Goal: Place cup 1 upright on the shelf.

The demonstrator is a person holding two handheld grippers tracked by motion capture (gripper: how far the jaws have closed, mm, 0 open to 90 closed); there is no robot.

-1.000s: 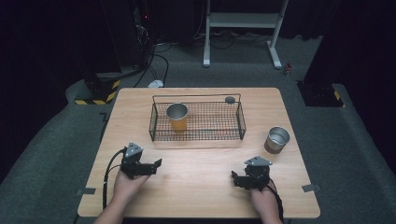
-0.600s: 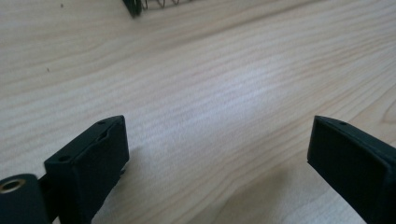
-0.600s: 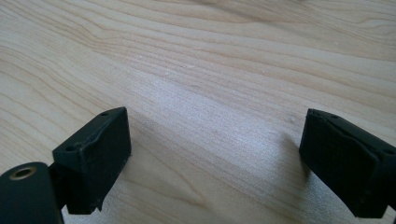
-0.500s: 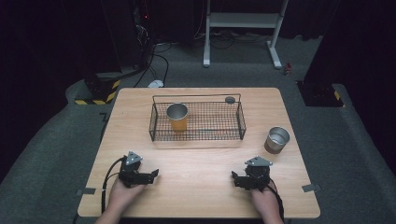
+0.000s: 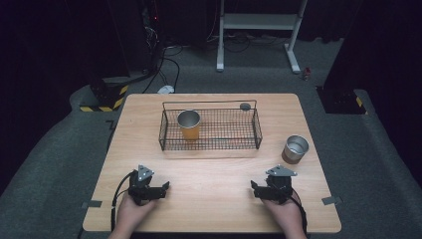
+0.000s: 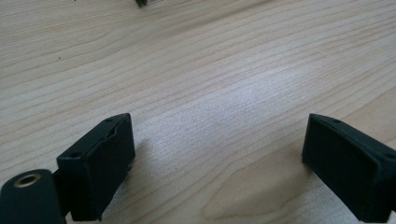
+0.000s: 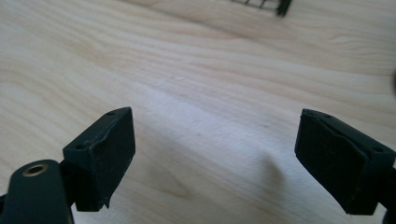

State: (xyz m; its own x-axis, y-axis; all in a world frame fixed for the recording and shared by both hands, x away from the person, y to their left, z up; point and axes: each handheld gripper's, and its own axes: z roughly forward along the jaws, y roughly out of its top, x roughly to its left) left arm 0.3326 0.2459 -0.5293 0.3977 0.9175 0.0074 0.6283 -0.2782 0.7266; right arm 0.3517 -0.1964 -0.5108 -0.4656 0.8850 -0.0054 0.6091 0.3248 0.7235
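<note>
My left gripper [image 5: 164,187] rests low over the wooden table [image 5: 219,172] near its front left, held by a hand. Its jaws have just been closing, but in the left gripper view the gripper [image 6: 219,135] still stands apart with only bare wood between the pads. My right gripper [image 5: 254,188] sits at the front right in the other hand. Seen in the right gripper view, that gripper [image 7: 215,128] is open over bare wood too.
A black wire basket [image 5: 209,145] stands at the table's middle back, with an orange cup [image 5: 189,124] upright in its left end. A small dark round thing [image 5: 245,106] sits by its back right rim. A metal cup [image 5: 296,149] stands right of the basket.
My left gripper has come down and back toward the table's front edge, and its jaws look narrower. The right gripper has stayed where it was.
</note>
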